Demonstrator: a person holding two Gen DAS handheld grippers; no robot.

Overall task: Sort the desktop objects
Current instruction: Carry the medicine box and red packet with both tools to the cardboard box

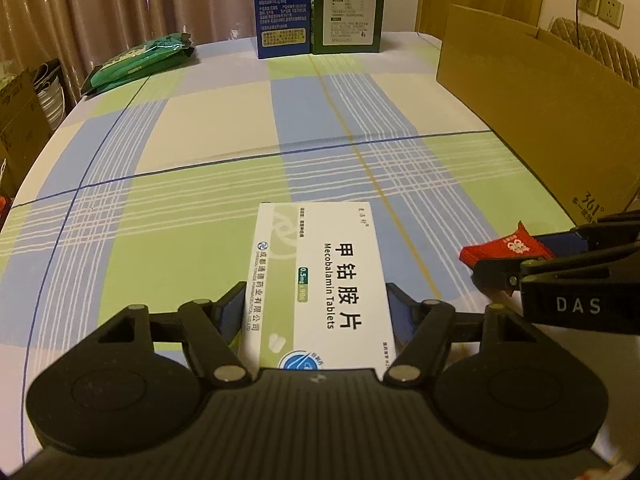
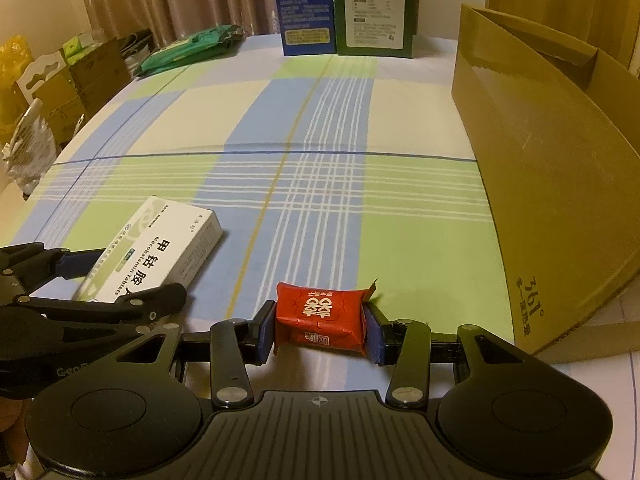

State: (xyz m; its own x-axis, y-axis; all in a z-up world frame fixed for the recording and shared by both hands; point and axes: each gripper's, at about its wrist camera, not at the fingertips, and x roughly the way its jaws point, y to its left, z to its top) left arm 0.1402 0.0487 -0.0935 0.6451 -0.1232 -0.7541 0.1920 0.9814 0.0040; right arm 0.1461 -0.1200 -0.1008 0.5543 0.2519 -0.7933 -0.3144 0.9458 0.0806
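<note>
A white box of Mecobalamin tablets (image 1: 320,260) lies flat on the checked tablecloth (image 1: 200,140). My left gripper (image 1: 318,312) is shut on its near end, with a blue pad against each long side. In the right wrist view the same box (image 2: 160,248) sits at the lower left, with the left gripper (image 2: 120,280) around it. A small red sweet packet (image 2: 320,312) with white characters is pinched between the pads of my right gripper (image 2: 320,328), low over the cloth. From the left wrist view the red packet (image 1: 504,248) and the right gripper (image 1: 520,258) show at the right edge.
An open brown cardboard box (image 2: 560,180) stands along the right side of the table. A blue carton (image 1: 284,8) and a green carton (image 1: 348,4) stand upright at the far edge. A green pouch (image 1: 136,60) lies at the far left. Cartons and bags sit beyond the left table edge.
</note>
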